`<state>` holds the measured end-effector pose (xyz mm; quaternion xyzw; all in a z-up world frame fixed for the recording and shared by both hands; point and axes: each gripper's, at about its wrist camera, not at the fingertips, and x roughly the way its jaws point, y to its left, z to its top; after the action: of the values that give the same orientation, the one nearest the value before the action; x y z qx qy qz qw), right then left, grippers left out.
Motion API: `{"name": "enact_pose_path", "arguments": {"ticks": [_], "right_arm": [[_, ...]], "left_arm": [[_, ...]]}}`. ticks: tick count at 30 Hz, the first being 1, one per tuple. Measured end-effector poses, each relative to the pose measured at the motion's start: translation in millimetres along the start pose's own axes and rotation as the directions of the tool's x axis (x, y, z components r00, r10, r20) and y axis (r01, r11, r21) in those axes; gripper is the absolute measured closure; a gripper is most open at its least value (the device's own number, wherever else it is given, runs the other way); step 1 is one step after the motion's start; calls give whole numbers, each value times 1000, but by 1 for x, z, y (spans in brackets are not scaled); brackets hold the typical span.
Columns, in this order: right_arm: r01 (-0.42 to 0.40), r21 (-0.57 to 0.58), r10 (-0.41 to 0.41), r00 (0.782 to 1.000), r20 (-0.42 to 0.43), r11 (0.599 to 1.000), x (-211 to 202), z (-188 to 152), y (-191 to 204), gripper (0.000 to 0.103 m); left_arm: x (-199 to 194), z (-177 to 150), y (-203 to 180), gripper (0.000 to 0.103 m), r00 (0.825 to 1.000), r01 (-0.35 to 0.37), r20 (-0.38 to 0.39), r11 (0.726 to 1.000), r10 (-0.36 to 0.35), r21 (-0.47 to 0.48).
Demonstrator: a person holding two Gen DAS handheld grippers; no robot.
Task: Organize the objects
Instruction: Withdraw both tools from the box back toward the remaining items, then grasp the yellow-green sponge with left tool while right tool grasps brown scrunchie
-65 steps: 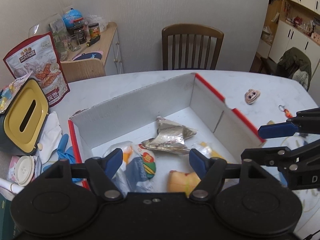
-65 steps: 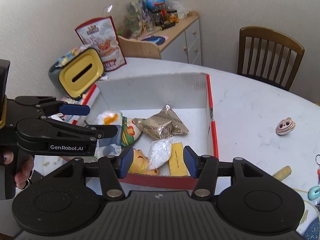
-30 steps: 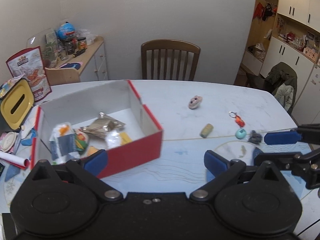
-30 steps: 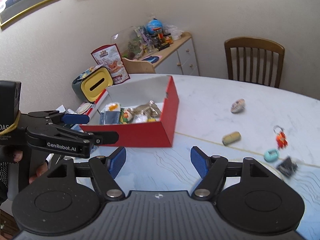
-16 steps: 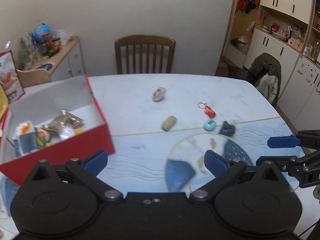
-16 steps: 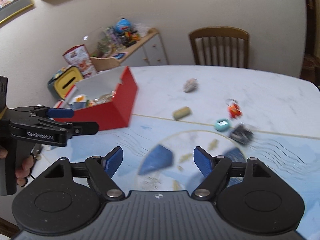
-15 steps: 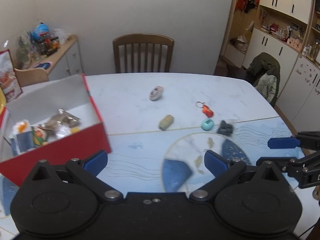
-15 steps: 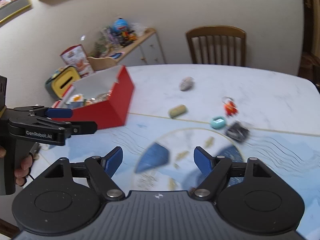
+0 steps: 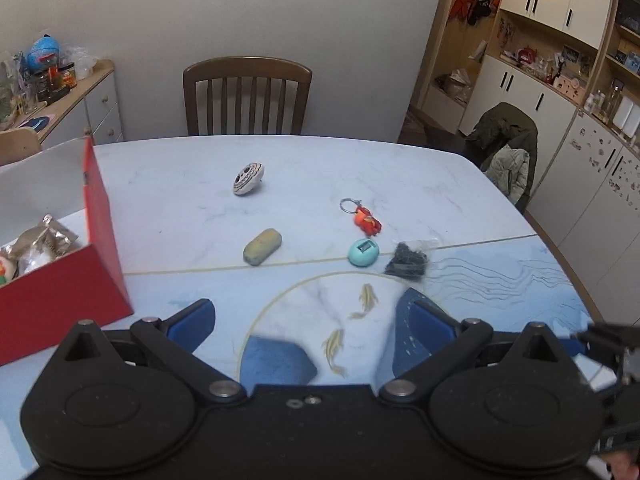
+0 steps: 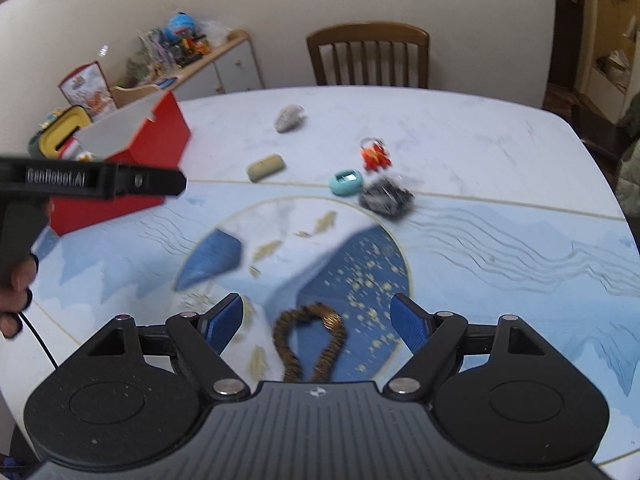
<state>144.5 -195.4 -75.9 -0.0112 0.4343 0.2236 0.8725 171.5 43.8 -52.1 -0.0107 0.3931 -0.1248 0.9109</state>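
left gripper (image 9: 306,320): jaws apart, empty, near red box (image 9: 60,300) | right gripper (image 10: 318,324): jaws wide, brown fuzzy loop (image 10: 310,344) lying between, untouched, well off from the box

Box (image 9: 60,280): left edge of my left wrist frame, on the table (image 9: 460,184), packets inside.
Spinning top (image 9: 248,178): upper centre, behind the capsule (image 9: 262,246).
Keyring (image 9: 362,216): right of centre, just behind the round case (image 9: 363,253).
Bag (image 9: 406,261): just right of the case.
Chair (image 9: 247,96): top centre, behind the table.
Fuzzy loop (image 10: 310,344): bottom centre of my right wrist frame, on the table.
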Motion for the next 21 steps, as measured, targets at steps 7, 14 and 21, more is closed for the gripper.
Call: {"name": "enact_pose_path", "arguments": {"ticks": [7, 14, 21], "right_arm": [[18, 37, -16, 998, -55, 999, 24, -11, -7, 22], [52, 53, -48, 996, -80, 997, 40, -14, -10, 25], [89, 34, -85, 992, -90, 995, 48, -16, -4, 30]], "left_arm": [[46, 16, 11, 0, 998, -50, -26, 999, 50, 7], [88, 28, 25, 1, 995, -94, -39, 994, 96, 49], [123, 37, 31, 1, 991, -115, -54, 989, 120, 93]]}}
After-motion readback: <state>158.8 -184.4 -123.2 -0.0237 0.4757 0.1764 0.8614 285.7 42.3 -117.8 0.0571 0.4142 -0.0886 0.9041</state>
